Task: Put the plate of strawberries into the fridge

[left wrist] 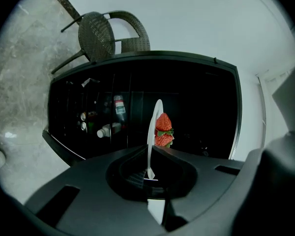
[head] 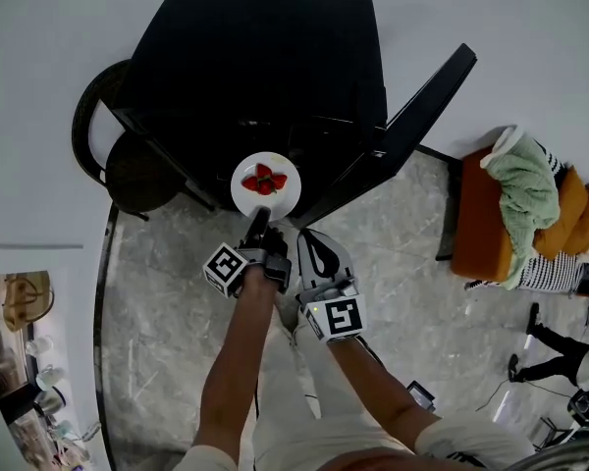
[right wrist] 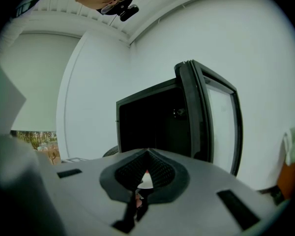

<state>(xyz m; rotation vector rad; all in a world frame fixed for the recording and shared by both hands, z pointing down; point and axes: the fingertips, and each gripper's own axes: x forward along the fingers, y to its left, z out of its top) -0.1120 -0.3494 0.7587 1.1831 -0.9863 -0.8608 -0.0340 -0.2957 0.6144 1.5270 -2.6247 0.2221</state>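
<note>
While the left claw (head: 258, 224) is pinching the plate (head: 243, 196) of strawberries (head: 264, 180) by its rim, holding it right at the open fridge (head: 265, 57), the right claw (head: 307, 239) is hanging beside it, seemingly closed and empty.

Red strawberries (head: 264, 180) on a white plate (head: 287, 197), black fridge (head: 265, 57), grey veined floor (head: 177, 292), orange seat (head: 476, 229) under green cloth (head: 525, 189).

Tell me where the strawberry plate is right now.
Head view, centre: the plate is clamped by its rim in the left gripper, just before the open fridge.
</note>
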